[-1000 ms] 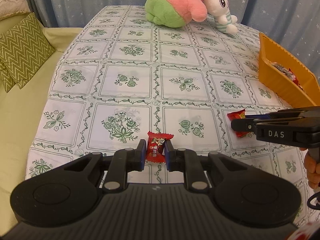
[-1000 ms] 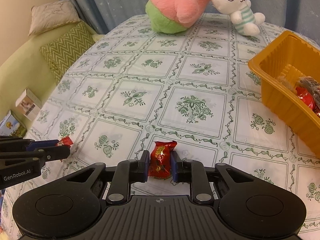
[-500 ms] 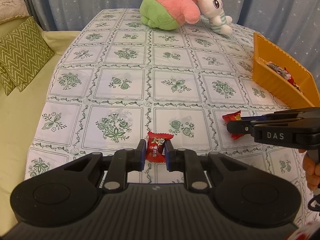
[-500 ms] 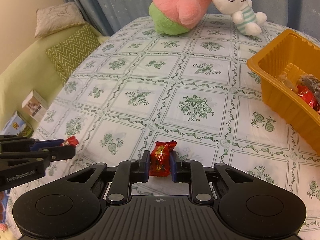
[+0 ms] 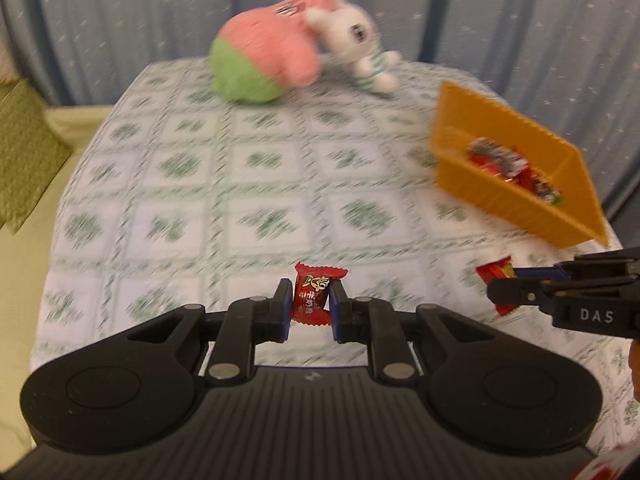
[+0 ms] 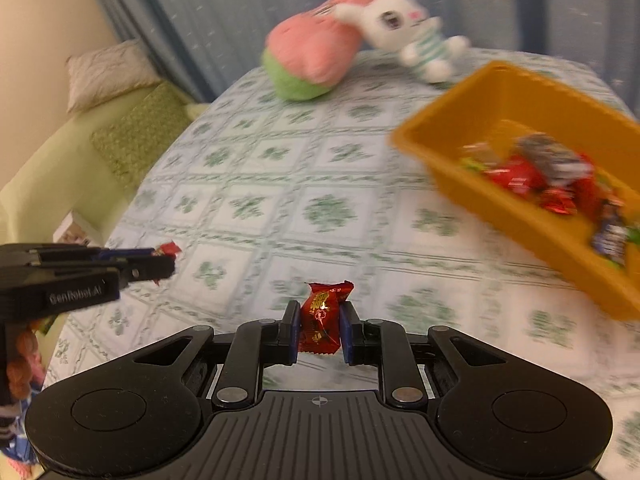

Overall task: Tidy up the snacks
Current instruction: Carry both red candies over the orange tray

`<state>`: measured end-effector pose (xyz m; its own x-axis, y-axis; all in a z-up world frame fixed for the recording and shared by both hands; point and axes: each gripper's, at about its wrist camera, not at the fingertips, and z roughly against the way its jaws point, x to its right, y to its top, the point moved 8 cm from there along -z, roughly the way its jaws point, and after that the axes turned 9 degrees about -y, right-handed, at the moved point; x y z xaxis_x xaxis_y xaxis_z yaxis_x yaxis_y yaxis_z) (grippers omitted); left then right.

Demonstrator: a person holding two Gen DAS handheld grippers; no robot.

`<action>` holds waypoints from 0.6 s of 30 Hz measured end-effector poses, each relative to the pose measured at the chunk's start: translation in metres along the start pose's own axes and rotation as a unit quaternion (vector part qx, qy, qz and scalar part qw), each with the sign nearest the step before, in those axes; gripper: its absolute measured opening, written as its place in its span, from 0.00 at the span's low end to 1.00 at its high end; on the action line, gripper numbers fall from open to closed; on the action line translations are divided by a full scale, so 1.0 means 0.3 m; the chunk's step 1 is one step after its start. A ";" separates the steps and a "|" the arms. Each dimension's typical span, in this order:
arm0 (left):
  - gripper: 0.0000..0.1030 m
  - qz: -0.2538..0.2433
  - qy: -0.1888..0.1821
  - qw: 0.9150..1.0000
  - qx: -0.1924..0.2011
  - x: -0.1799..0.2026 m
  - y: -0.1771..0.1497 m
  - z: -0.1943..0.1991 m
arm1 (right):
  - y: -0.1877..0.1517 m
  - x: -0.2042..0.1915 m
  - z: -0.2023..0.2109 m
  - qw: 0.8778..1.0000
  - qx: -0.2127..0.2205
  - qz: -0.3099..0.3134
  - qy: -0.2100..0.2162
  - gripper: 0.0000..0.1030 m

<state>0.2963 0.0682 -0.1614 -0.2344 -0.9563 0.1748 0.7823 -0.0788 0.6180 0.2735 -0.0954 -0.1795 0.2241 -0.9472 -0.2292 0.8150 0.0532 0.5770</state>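
Observation:
My left gripper (image 5: 308, 300) is shut on a red wrapped candy (image 5: 314, 294) and holds it above the tablecloth. My right gripper (image 6: 319, 320) is shut on another red wrapped candy (image 6: 323, 316), also lifted. Each gripper shows in the other's view: the right gripper (image 5: 500, 286) with its candy (image 5: 496, 274) at the right edge, the left gripper (image 6: 164, 260) at the left edge. An orange tray (image 5: 504, 196) with several wrapped snacks (image 5: 504, 166) sits at the right of the table; in the right wrist view the tray (image 6: 480, 184) is ahead and to the right.
A pink and green plush (image 5: 264, 64) and a white bunny plush (image 5: 360, 48) lie at the far end of the table. A green sofa with a zigzag cushion (image 5: 24, 152) is at the left. Blue curtains hang behind. A small box (image 6: 76, 232) lies on the sofa.
Both grippers have lifted with their candies and moved forward and right toward the orange tray, which now looks nearer and more open. The views are blurred by motion.

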 end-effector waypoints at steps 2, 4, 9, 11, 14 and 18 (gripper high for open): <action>0.16 -0.015 -0.011 1.000 0.004 0.056 0.033 -0.014 | 0.004 0.070 0.041 1.000 0.009 -0.010 -0.020 0.20; 0.16 -0.032 -0.023 0.999 0.007 0.121 0.068 -0.037 | 0.010 0.143 0.081 0.999 0.018 -0.020 -0.041 0.20; 0.16 -0.068 -0.053 0.996 0.012 0.284 0.143 -0.099 | 0.039 0.317 0.173 0.994 0.040 -0.058 -0.084 0.20; 0.16 -0.081 -0.064 0.995 0.014 0.342 0.173 -0.124 | 0.053 0.371 0.199 0.992 0.049 -0.068 -0.098 0.20; 0.17 -0.101 -0.071 0.992 0.018 0.414 0.223 -0.164 | 0.079 0.446 0.232 0.988 0.062 -0.083 -0.114 0.20; 0.17 -0.111 -0.083 0.990 0.019 0.481 0.287 -0.210 | 0.112 0.524 0.258 0.985 0.078 -0.095 -0.122 0.20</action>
<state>0.3663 -0.0942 -0.1313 -0.4925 -0.8567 0.1532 0.6793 -0.2684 0.6830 0.2947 -0.2669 -0.1353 -0.0756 -0.9843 -0.1596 0.7338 -0.1633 0.6594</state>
